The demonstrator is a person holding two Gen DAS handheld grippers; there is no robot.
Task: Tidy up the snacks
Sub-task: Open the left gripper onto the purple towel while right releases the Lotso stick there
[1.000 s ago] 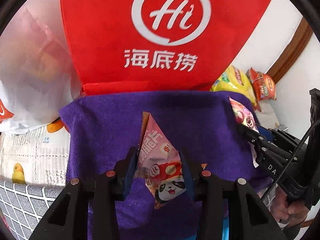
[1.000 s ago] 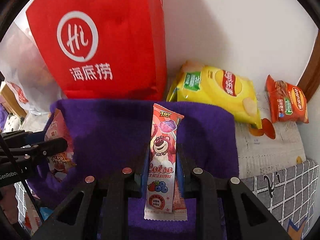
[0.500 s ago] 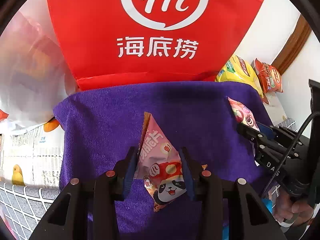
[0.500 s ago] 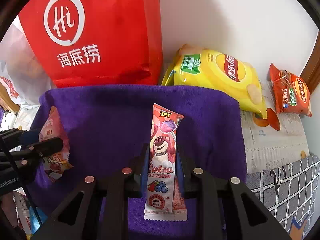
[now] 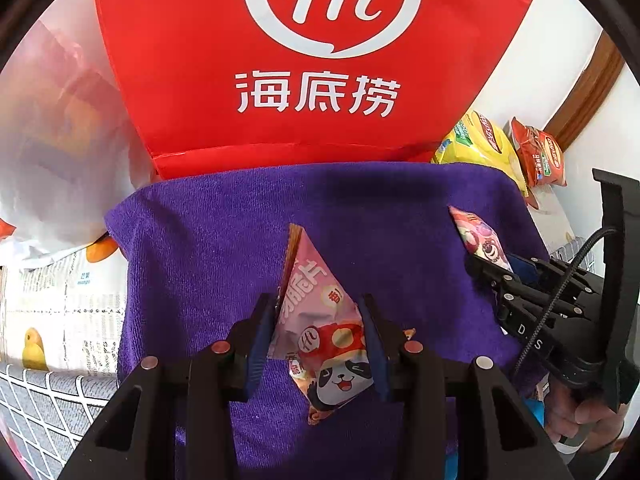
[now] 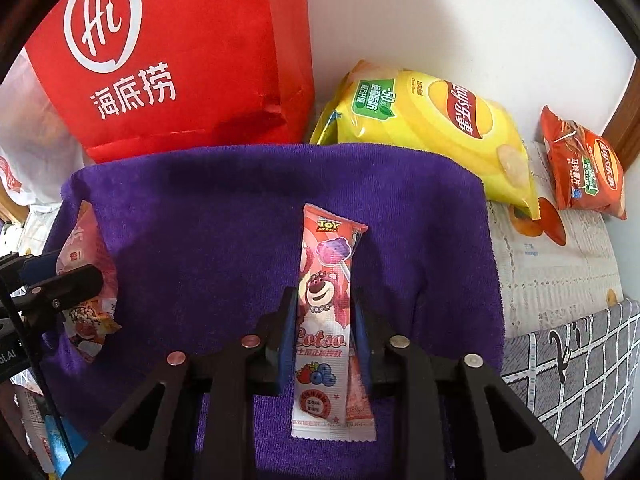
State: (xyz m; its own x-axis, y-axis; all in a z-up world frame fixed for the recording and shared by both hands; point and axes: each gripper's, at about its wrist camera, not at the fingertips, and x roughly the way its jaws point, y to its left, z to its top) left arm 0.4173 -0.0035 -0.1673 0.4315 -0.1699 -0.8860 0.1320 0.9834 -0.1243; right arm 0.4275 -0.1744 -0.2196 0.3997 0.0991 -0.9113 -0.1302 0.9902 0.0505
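Left hand-held gripper [image 5: 316, 340]: clenched on a pink panda snack packet [image 5: 320, 332], low in the centre of the left wrist view; the packet stands tilted between the blue pads, its top corner leaning toward the upper left of the frame.
Right hand-held gripper [image 6: 324, 336]: grasping a long strawberry bear candy stick [image 6: 326, 316] at its lower half, low centre of the right wrist view, nearly upright.
Purple towel [image 6: 240, 216]: fills the middle of both views under the two packets; whether either packet touches it I cannot tell from these angles.
Red bag [image 5: 312, 60]: stands behind the towel, upper centre of the left view.
Other snacks: a yellow chip bag [image 6: 432, 120] and a small orange packet [image 6: 584, 164] lie at the upper right of the right view, beyond the towel's far corner.
Step in hand: probably carrying both packets to their places on the towel.
Doing it well: lower each packet flat before letting go, keep them well apart, and set the stick straight so it lines up with the towel's edge.
Risk: the tilted panda packet may flop over on release.
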